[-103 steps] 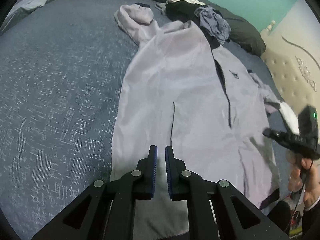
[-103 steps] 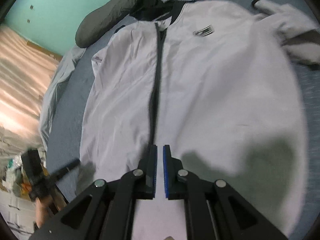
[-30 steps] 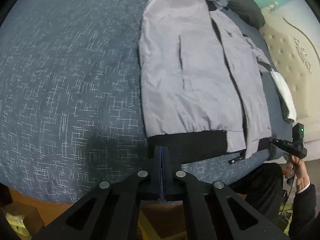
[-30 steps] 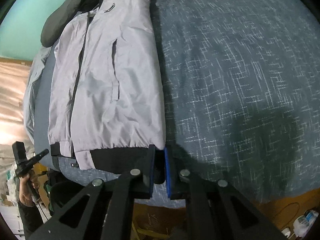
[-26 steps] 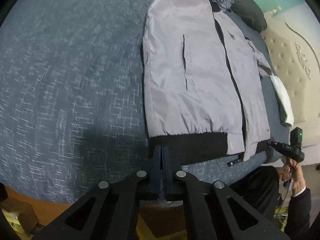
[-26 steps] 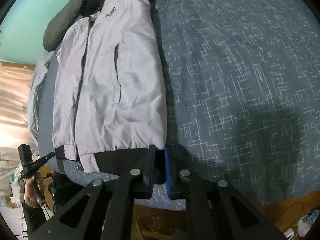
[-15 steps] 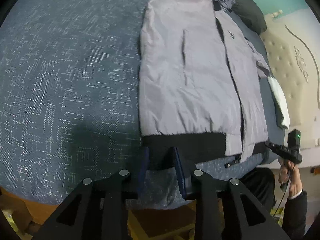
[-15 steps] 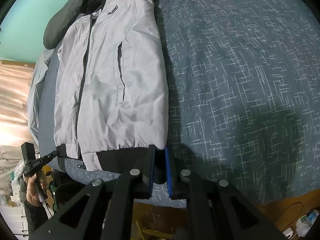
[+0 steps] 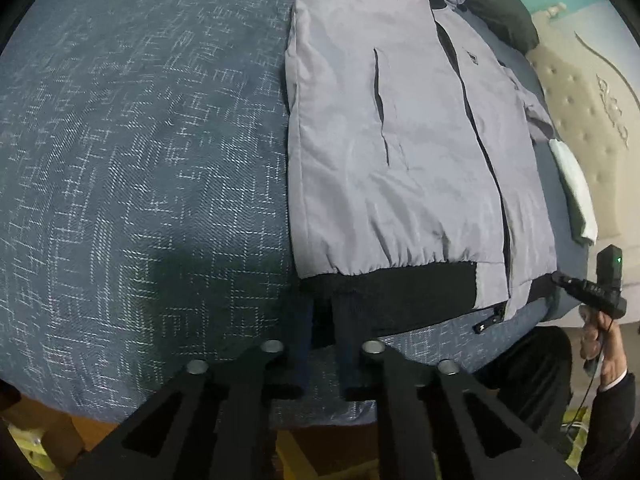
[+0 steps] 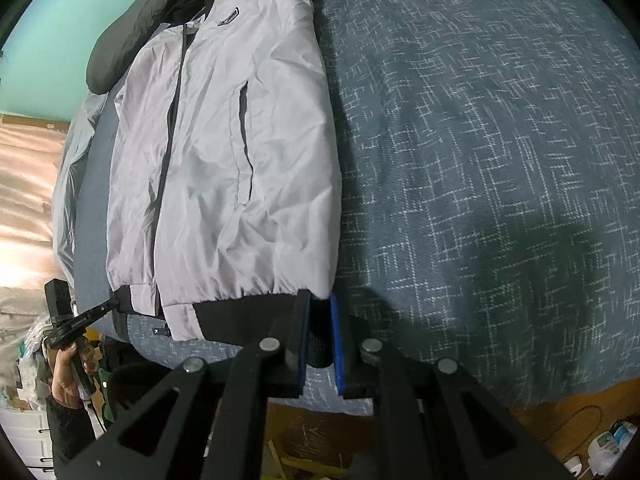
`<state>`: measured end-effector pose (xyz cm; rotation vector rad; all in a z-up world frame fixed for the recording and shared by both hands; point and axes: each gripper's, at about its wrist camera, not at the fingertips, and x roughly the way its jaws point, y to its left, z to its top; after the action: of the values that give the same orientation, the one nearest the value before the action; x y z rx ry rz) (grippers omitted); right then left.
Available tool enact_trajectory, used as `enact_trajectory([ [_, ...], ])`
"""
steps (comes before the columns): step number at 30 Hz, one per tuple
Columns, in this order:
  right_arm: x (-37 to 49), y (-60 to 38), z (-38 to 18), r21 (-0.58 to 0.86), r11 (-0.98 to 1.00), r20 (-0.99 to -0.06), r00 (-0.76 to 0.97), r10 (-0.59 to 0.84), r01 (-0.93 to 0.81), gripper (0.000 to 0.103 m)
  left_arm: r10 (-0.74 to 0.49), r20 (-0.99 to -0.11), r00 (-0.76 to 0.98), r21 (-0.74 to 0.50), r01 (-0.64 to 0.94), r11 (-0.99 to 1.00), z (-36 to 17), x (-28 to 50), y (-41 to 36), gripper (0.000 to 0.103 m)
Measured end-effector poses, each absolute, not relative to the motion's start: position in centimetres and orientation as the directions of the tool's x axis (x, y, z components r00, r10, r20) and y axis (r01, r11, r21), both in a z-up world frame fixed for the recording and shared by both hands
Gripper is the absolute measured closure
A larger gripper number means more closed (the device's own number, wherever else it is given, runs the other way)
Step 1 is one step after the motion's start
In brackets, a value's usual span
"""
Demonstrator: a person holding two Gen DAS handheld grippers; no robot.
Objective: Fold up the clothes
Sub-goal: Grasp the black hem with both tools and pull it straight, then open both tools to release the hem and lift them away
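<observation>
Grey nylon jacket is laid flat, zip up, on the blue patterned bedspread, its black hem band at the lower centre of both views. The hem's two corners are being taken up: the right gripper is clamped narrow on its corner, while the left gripper is closing on the other — band between the fingers. Next, seemingly, a lift of the hem toward the collar. No containers are seen.
</observation>
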<state>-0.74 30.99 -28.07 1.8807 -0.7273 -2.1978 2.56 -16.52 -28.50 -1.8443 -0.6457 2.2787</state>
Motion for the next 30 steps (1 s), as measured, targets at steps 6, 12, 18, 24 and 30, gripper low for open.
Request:
enact_trajectory([
  [6,-0.4,30.9,-27.7,0.477,-0.858,-0.874,-0.202,-0.441,-0.192,0.093,0.358,-0.899,-0.254,-0.394,0.109,-0.913,-26.7,3.2,-16.9,0.097],
  [12,-0.5,30.3,-28.1,0.474,-0.86,-0.877,-0.188,-0.442,-0.188,0.093,0.372,-0.897,-0.24,-0.41,0.133,-0.903,-27.4,4.4,-18.6,0.097],
  [18,-0.6,30.5,-28.4,0.469,-0.861,-0.88,-0.177,-0.44,-0.195,0.093,0.364,-0.907,-0.213,-0.397,0.143,-0.906,-28.4,4.8,-18.4,0.097],
  [24,-0.7,30.5,-27.3,0.455,-0.867,-0.888,-0.179,-0.425,-0.202,0.088,0.365,-0.902,-0.231,-0.405,0.158,-0.901,-26.8,5.5,-19.0,0.092],
  [30,-1.0,32.1,-24.1,0.463,-0.87,-0.877,-0.232,-0.421,-0.171,0.073,0.325,-0.901,-0.287,-0.38,0.162,-0.911,-24.0,6.0,-20.1,0.088],
])
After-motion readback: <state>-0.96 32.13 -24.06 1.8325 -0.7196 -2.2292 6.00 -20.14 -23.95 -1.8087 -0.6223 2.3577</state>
